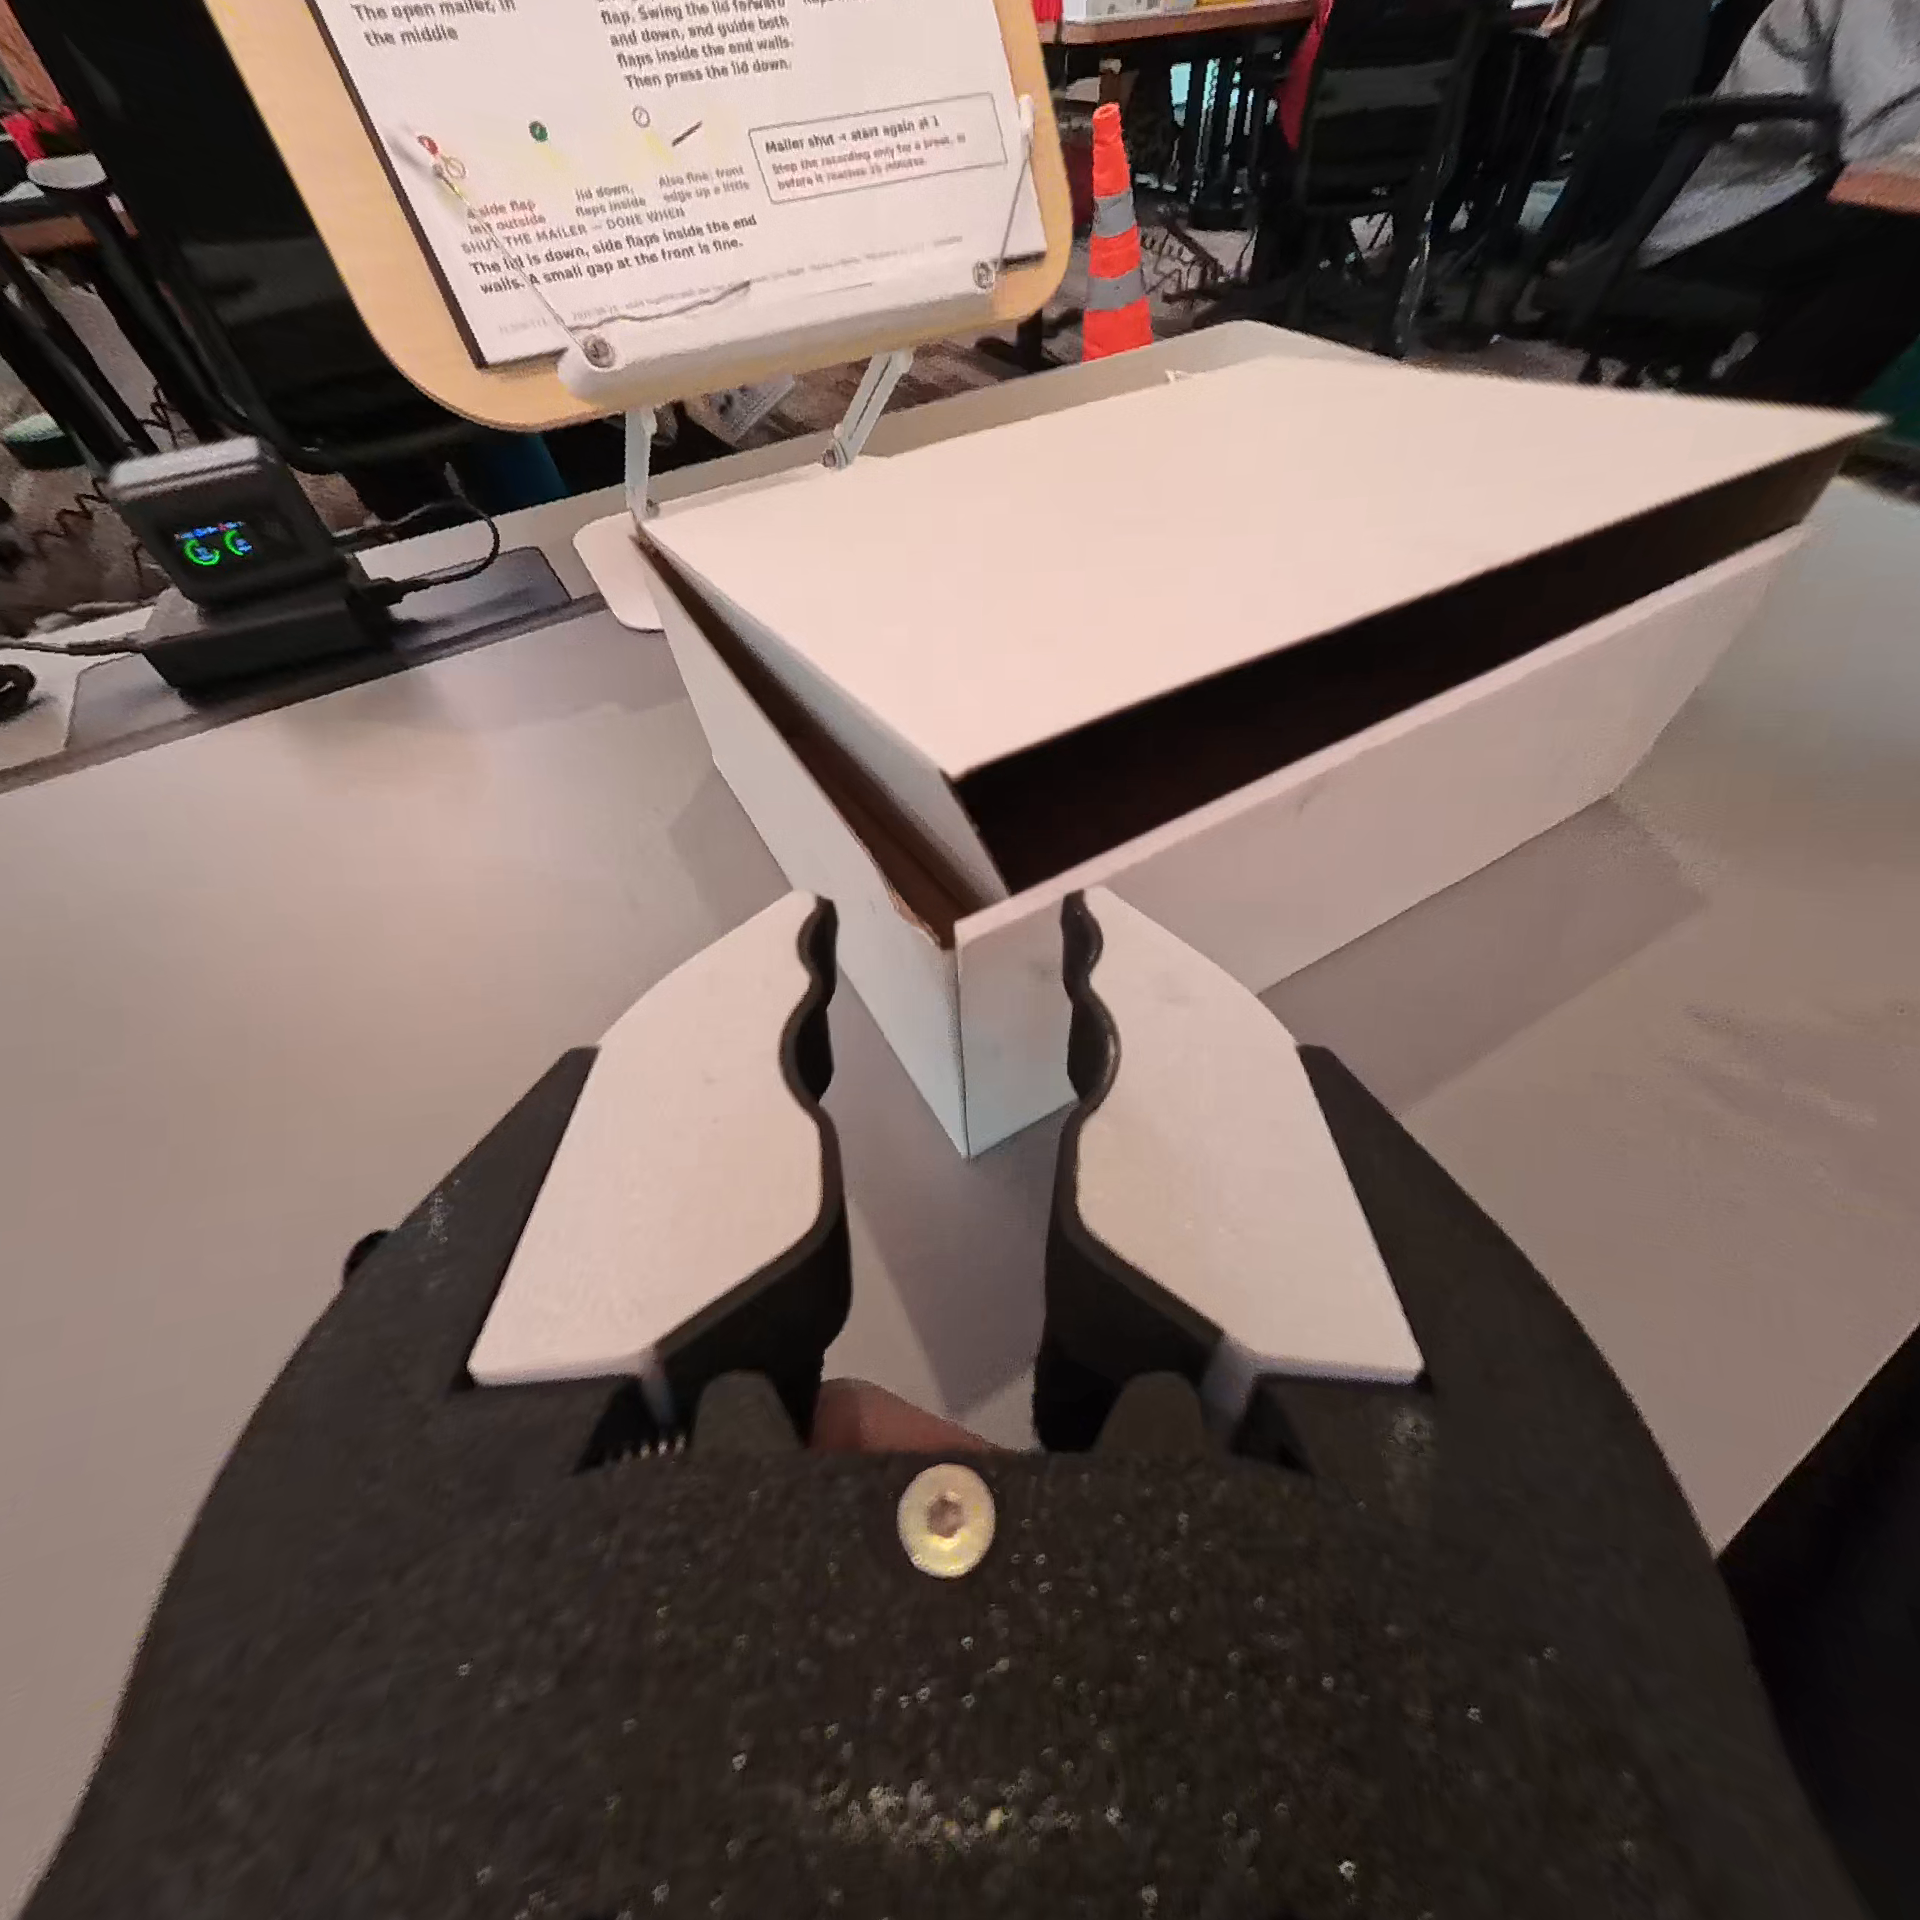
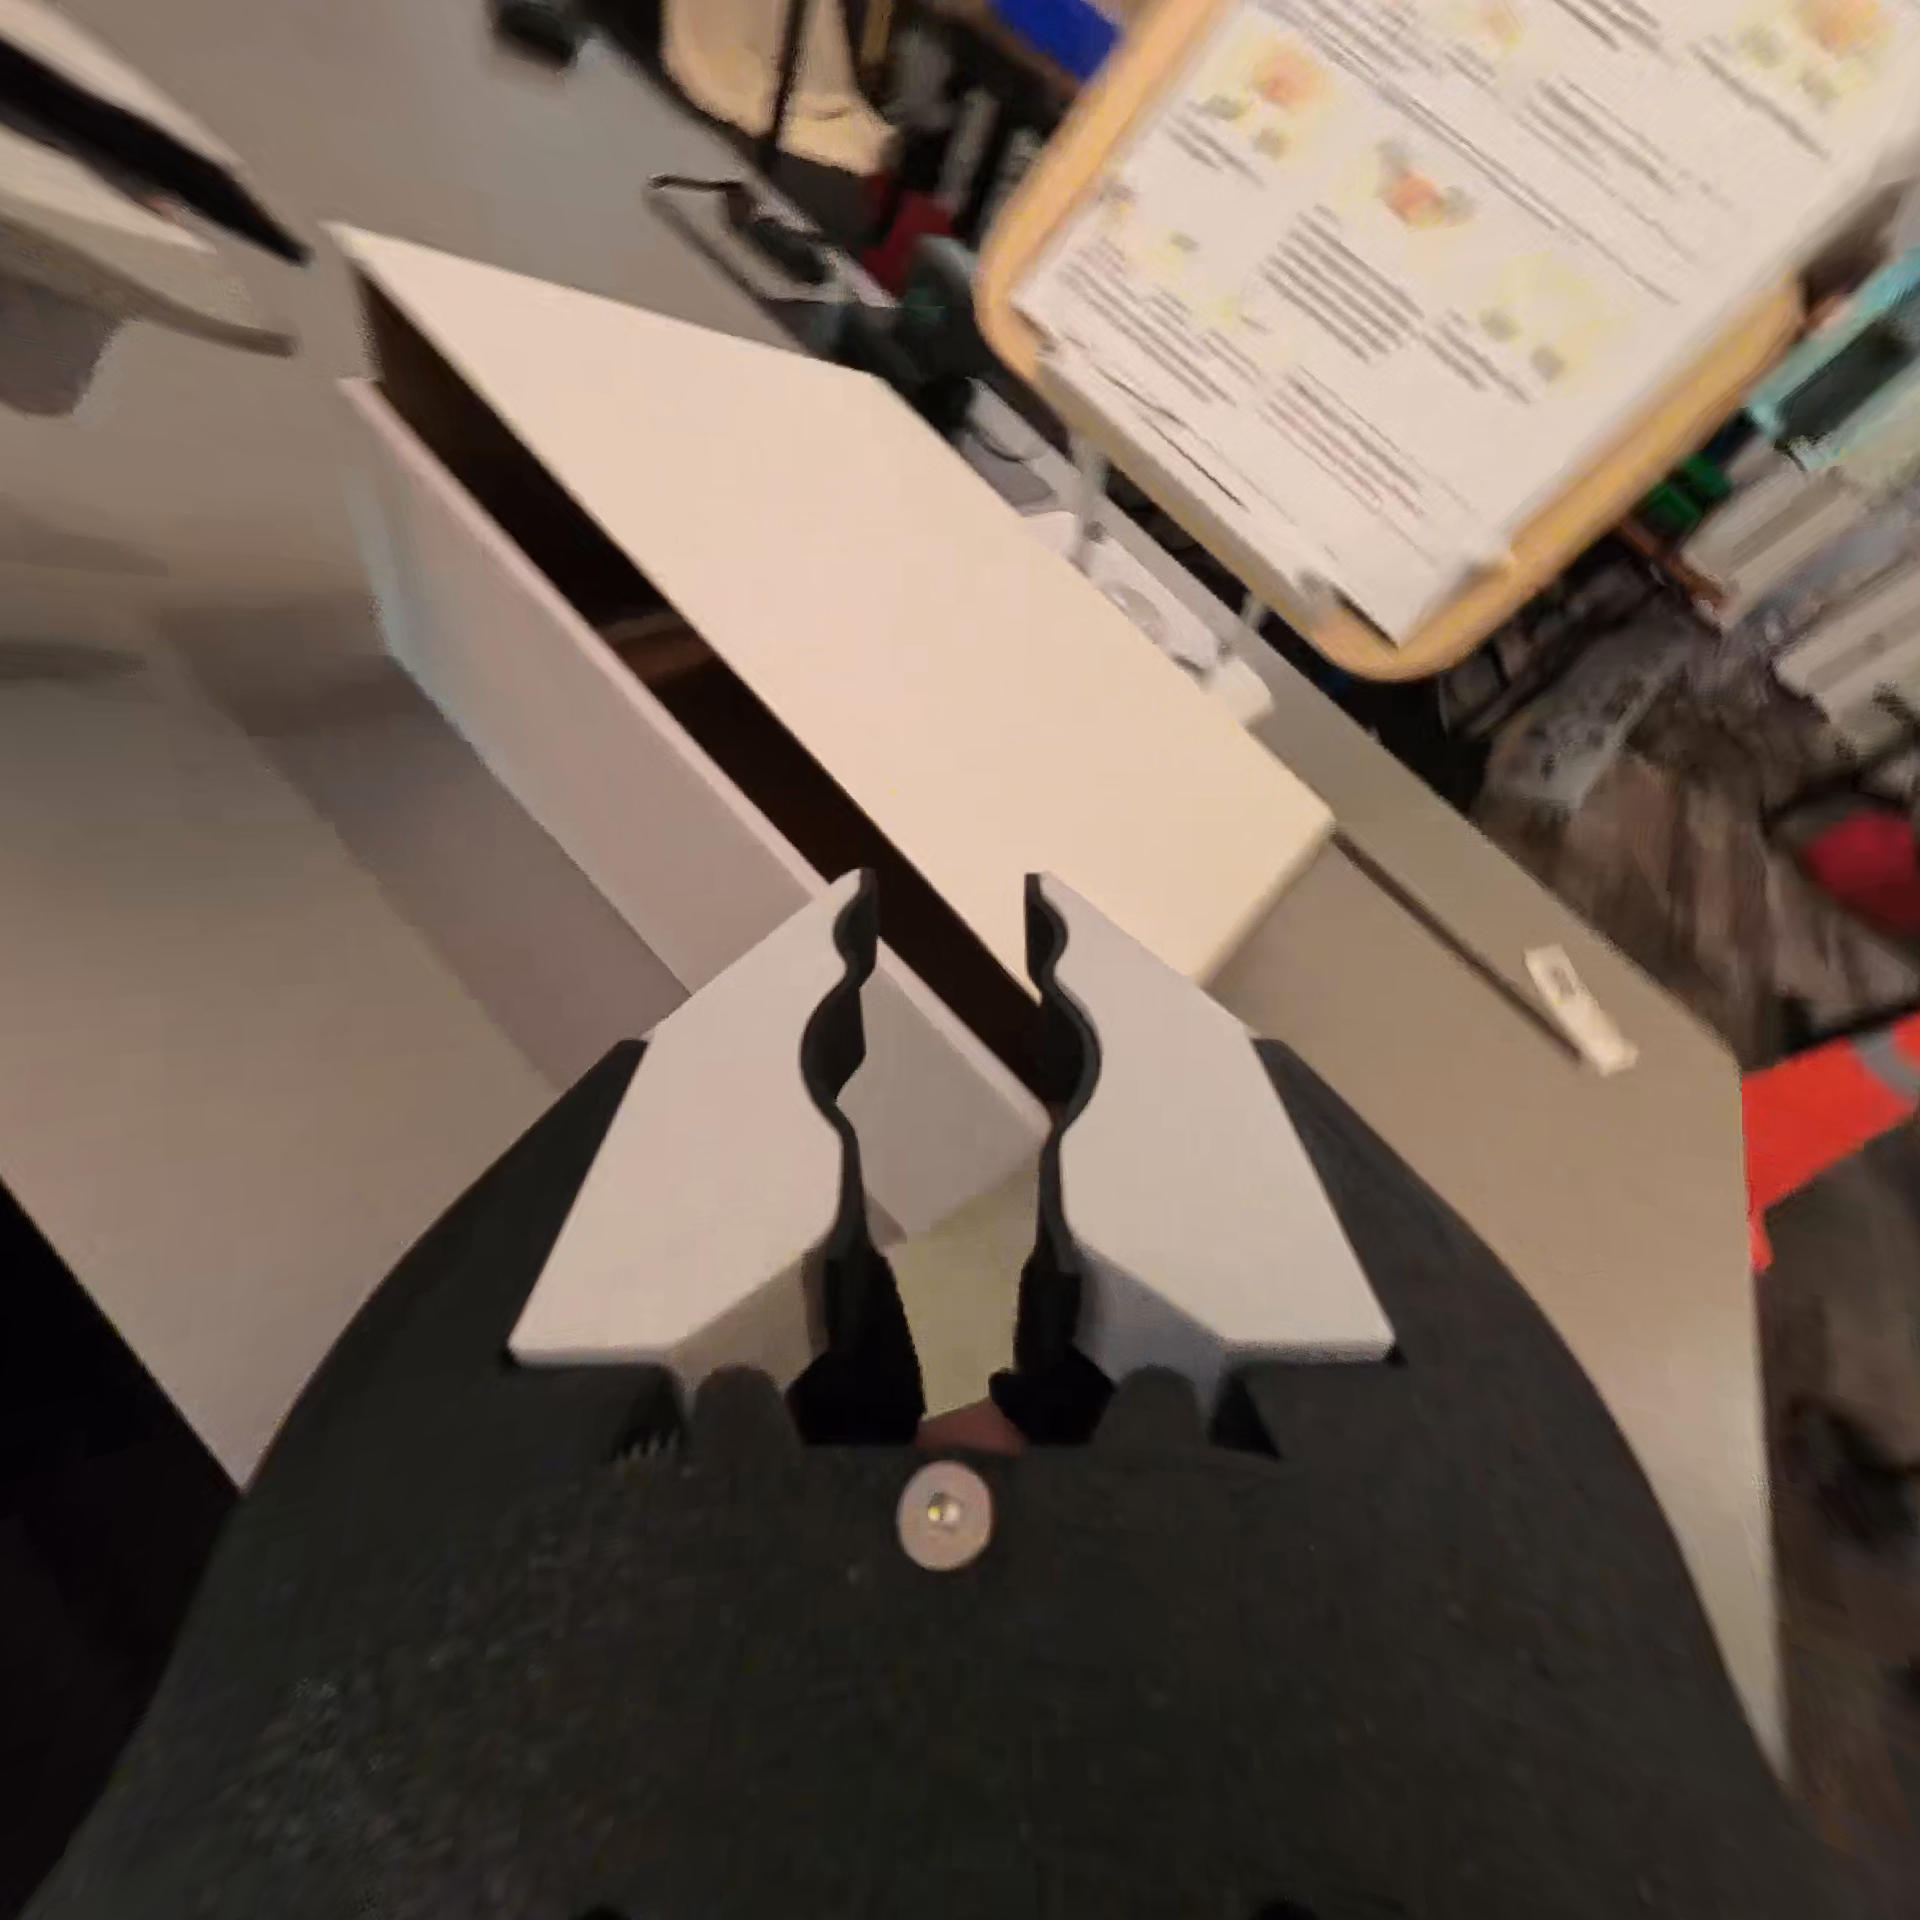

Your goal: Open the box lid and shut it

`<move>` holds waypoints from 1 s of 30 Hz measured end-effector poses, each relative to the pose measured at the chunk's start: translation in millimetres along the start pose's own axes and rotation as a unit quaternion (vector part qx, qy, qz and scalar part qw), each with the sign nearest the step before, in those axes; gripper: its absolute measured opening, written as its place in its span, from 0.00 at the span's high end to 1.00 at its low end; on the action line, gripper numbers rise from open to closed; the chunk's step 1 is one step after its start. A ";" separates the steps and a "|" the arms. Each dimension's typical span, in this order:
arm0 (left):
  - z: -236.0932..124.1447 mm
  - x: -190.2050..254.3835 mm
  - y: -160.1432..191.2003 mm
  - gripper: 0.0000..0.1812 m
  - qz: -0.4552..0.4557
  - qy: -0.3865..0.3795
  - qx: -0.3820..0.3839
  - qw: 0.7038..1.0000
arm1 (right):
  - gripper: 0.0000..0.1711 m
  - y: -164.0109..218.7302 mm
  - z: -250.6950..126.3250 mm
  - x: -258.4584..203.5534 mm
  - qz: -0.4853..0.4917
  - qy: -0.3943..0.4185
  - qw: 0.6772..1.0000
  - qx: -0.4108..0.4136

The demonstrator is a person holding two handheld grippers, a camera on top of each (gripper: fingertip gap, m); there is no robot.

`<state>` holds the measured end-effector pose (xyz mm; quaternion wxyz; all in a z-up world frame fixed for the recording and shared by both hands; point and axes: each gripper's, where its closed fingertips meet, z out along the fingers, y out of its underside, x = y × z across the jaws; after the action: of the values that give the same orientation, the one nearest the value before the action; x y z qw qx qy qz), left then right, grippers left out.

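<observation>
Charger unit [image 1: 244, 561]: a dark device with a small lit screen, standing at the far left edge of the bench [image 1: 312, 935], cables running off it.
Document stand [image 1: 665, 197]: a wood-edged board carrying a printed sheet, tilted back on thin white legs behind the box; in the right wrist view it sits upper right and is blurred.
Left hand-held gripper [image 1: 948, 935]: fingers apart, nothing between the pads; the near corner of the box shows in the gap, and whether the right-hand finger touches the front wall cannot be told.
Box [image 1: 1351, 831]: white cardboard, resting on the bench, its near corner pointing at the left hand-held gripper.
Lid [image 1: 1195, 582]: white on top, hinged at the far edge, partly raised, so a dark wedge-shaped gap opens along the front; the left side flap is tucked inside the end wall.
Traffic cone [image 1: 1117, 249]: orange with grey bands, on the floor beyond the bench.
Right hand-held gripper [image 2: 948, 904]: fingers apart and empty, hanging over the box's right front corner, near the gap under the lid's front edge; this view is motion-blurred, so contact cannot be judged.
</observation>
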<state>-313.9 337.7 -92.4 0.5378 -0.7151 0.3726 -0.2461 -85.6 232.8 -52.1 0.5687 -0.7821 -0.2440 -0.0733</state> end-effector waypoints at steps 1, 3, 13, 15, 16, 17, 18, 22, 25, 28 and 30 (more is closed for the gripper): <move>1.3 0.3 -2.9 0.79 -0.003 0.004 0.004 1.000 | 0.83 19.4 -8.6 13.9 0.035 0.022 0.999 -0.001; 5.8 2.7 -5.5 0.80 -0.008 0.011 0.003 1.000 | 0.81 56.3 -15.1 22.0 0.070 0.038 0.997 -0.016; 19.9 15.9 -14.9 0.80 0.007 0.011 0.003 1.000 | 0.76 47.9 10.9 19.3 0.129 0.046 0.990 0.038; 19.5 15.3 -20.0 0.80 0.006 0.012 0.010 1.000 | 0.75 40.8 8.8 22.5 0.134 0.045 0.989 0.049; 18.9 14.8 -23.3 0.80 0.006 0.013 0.013 1.000 | 0.75 37.1 7.6 24.6 0.138 0.043 0.988 0.055; 18.4 14.1 -27.1 0.81 0.008 0.014 0.018 1.000 | 0.76 33.4 7.1 27.4 0.141 0.042 0.987 0.060; 18.0 13.3 -31.4 0.81 0.013 0.014 0.021 1.000 | 0.76 29.6 7.1 30.9 0.143 0.042 0.987 0.063; 20.6 9.0 -51.3 0.83 0.035 0.012 0.029 0.999 | 0.76 12.3 10.4 49.5 0.138 0.052 0.987 0.070; 26.3 6.6 -69.8 0.83 0.052 0.013 0.029 0.998 | 0.76 -5.2 13.0 66.6 0.130 0.065 0.986 0.075; 35.7 1.4 -86.7 0.83 0.068 0.003 0.011 0.998 | 0.78 -23.0 16.4 87.2 0.129 0.085 0.985 0.071; 42.9 -2.4 -94.1 0.82 0.061 0.001 0.000 0.998 | 0.79 -33.5 19.2 97.9 0.138 0.097 0.983 0.066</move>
<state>-257.9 378.2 -15.5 0.5515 -0.6905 0.4164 -0.2138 -19.2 287.6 8.3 0.6446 -0.7582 -0.0819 -0.0531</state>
